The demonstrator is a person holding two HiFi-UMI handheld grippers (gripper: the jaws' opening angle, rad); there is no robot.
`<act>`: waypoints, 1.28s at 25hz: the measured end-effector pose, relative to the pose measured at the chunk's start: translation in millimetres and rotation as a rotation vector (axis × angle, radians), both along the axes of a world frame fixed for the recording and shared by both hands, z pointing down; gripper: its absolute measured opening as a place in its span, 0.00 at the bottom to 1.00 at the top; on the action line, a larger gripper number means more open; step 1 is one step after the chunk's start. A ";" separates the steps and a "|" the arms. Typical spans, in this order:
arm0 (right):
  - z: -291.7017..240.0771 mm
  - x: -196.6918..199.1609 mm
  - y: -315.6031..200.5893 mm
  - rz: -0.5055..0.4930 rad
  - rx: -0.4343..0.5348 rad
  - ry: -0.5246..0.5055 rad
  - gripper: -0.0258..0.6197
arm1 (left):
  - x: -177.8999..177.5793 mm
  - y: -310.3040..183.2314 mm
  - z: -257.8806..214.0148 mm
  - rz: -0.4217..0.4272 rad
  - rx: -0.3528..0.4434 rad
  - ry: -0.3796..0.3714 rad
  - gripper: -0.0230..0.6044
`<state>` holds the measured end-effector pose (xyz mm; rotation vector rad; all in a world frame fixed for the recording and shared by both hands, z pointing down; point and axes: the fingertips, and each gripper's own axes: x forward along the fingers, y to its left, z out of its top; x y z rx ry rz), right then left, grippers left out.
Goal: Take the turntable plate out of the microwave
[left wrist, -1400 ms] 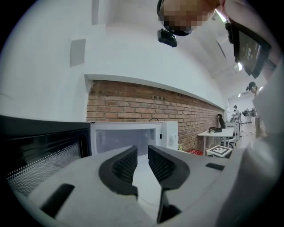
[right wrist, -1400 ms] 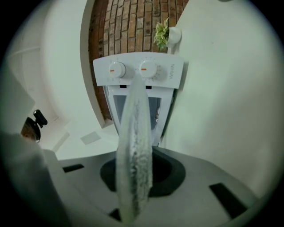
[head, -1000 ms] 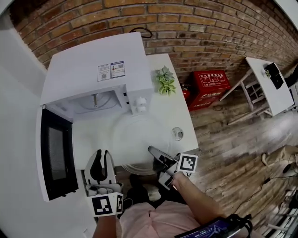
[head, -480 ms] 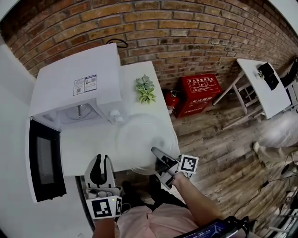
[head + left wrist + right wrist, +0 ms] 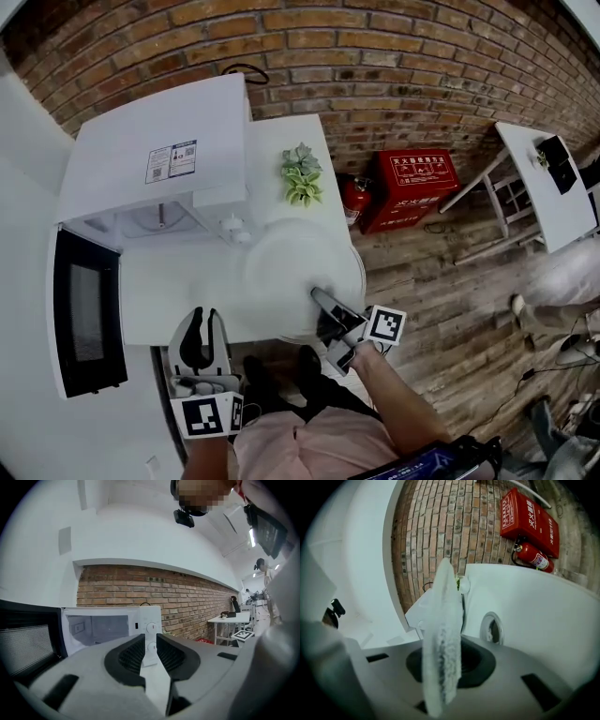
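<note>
The clear glass turntable plate (image 5: 300, 277) is outside the microwave (image 5: 159, 150), held level over the right part of the white table (image 5: 178, 291). My right gripper (image 5: 328, 319) is shut on its near rim. In the right gripper view the plate (image 5: 445, 620) runs edge-on between the jaws of the right gripper (image 5: 450, 660), a little off the table. My left gripper (image 5: 202, 342) hangs at the table's front edge, open and empty. In the left gripper view it (image 5: 150, 644) faces the microwave (image 5: 112, 632), whose cavity stands open.
The microwave door (image 5: 84, 309) swings out to the left over the table's front. A small green plant (image 5: 302, 173) stands behind the plate. A round cable hole (image 5: 492, 629) sits in the tabletop under the plate. A red box (image 5: 412, 183) and an extinguisher (image 5: 354, 199) are on the floor to the right.
My right gripper has carried the plate to the right, farther from the microwave, so it now covers the cable hole. My left gripper has shifted right, away from the door.
</note>
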<state>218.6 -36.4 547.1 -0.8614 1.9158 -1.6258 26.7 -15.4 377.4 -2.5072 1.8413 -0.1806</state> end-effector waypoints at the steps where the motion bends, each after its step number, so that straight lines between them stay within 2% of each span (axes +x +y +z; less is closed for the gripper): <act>1: 0.4 1.2 -0.5 0.004 -0.007 -0.005 0.09 | 1.0 -0.4 0.2 -0.001 -0.001 -0.001 0.17; 32: 4.4 5.0 -1.4 0.009 -0.015 0.007 0.09 | 2.0 7.1 -2.9 -0.039 0.007 -0.023 0.17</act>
